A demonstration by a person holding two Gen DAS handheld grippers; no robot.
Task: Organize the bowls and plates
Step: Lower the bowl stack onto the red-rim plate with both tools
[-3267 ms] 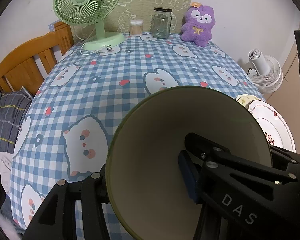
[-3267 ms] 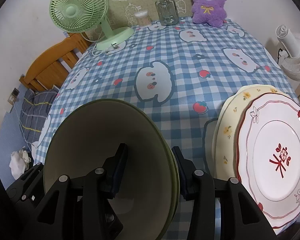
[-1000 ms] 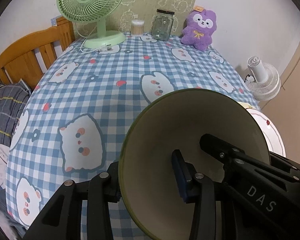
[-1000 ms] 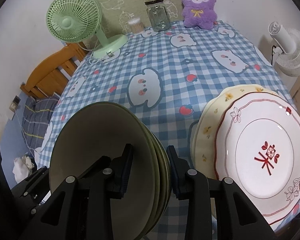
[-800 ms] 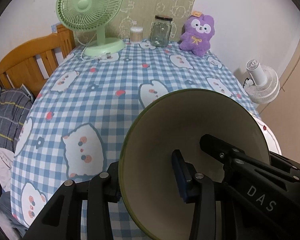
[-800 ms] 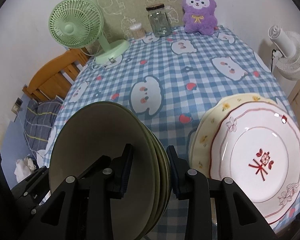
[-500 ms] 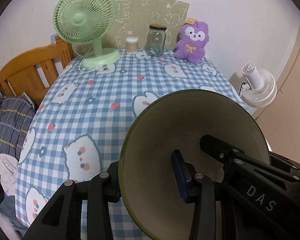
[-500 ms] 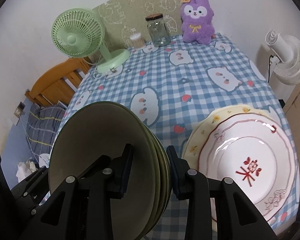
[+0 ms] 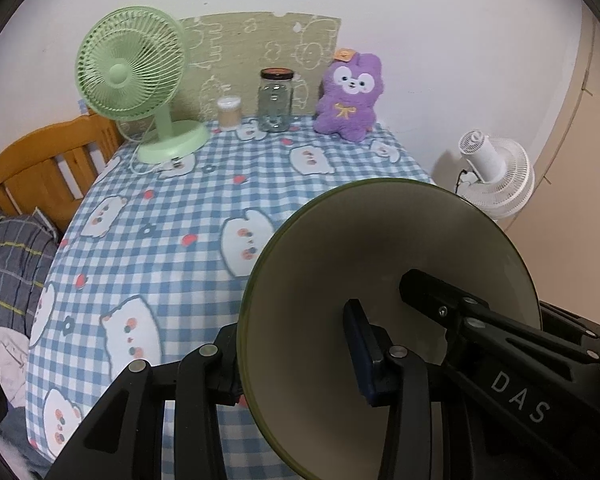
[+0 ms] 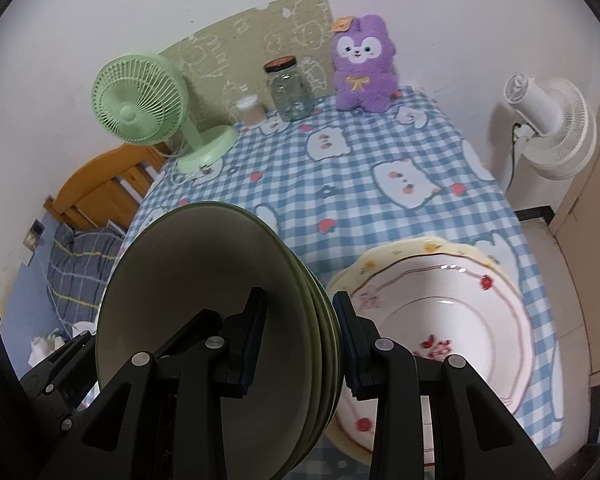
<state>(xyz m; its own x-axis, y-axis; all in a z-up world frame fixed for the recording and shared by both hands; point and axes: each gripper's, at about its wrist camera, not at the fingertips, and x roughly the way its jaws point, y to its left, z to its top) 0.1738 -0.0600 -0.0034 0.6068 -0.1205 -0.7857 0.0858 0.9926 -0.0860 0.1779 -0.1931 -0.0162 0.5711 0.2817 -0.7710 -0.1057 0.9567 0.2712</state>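
Both grippers are clamping the stack of green bowls (image 10: 204,312): the right gripper (image 10: 296,336) and the left gripper (image 9: 296,356) are each pinching its rim, angling downward. The stack is tilting on edge above the checked tablecloth (image 10: 360,184), openings facing left, beside two plates (image 10: 452,320).

Right gripper (image 10: 298,340) clamped on the rim of a stack of green bowls (image 10: 204,320), left pad inside the top bowl, right pad on the outer wall, stack tilted and held above the checked tablecloth (image 10: 360,184). Just right of it a white plate with red trim (image 10: 452,320) sits on a cream plate with yellow flowers (image 10: 432,250), a bit blurred. At the far edge: green fan (image 10: 140,106), glass jar (image 10: 288,88), small tub (image 10: 250,109), purple plush (image 10: 362,70); white fan (image 10: 552,128) off the table at right.
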